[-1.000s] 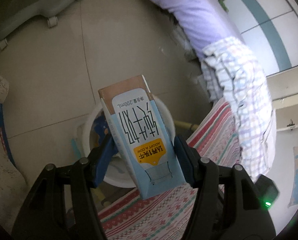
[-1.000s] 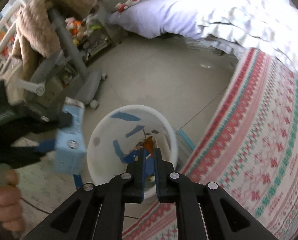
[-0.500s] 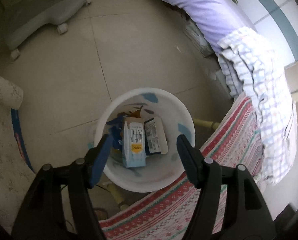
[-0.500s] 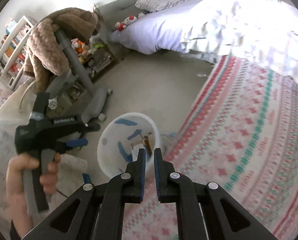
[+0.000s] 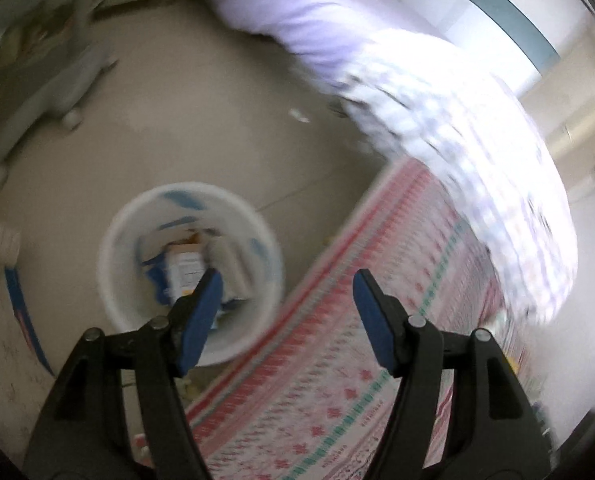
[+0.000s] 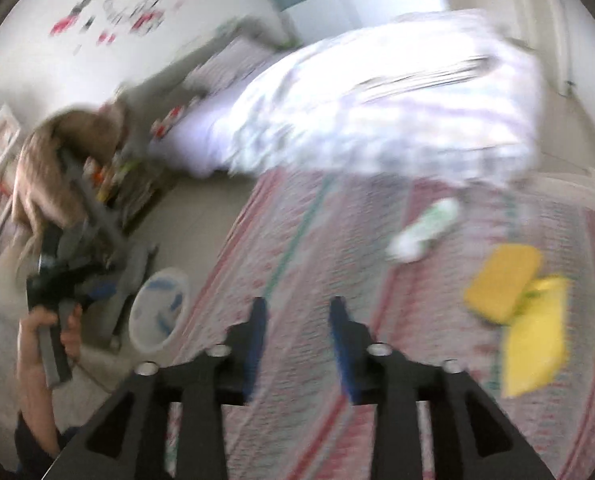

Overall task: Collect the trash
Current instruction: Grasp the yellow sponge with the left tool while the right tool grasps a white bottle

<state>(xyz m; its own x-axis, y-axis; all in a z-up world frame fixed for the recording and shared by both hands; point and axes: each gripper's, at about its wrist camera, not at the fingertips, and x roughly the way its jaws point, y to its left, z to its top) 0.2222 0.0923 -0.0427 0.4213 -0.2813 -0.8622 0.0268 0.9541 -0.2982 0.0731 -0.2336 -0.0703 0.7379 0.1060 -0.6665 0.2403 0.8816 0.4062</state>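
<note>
Motion blur smears the carton and wrappers inside the round white plastic bin [image 5: 189, 208] so their print is unreadable, and the two yellow flat packets [image 6: 525, 316] on the red-patterned cloth [image 6: 337, 240] cannot be identified.

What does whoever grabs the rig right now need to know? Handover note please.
Left gripper: jaws wide open, empty, above the edge of the white trash bin.
Right gripper: jaws open, empty, over the patterned bedspread.
Done: milk carton lies in the bin with other wrappers.
Left: on the bedspread, a yellow packet, a yellow wrapper beside it, and a white and green item further off; the frames are blurred, so exact type is unclear.
Suggested next: right gripper takes the yellow packet, probably the nearest.
</note>
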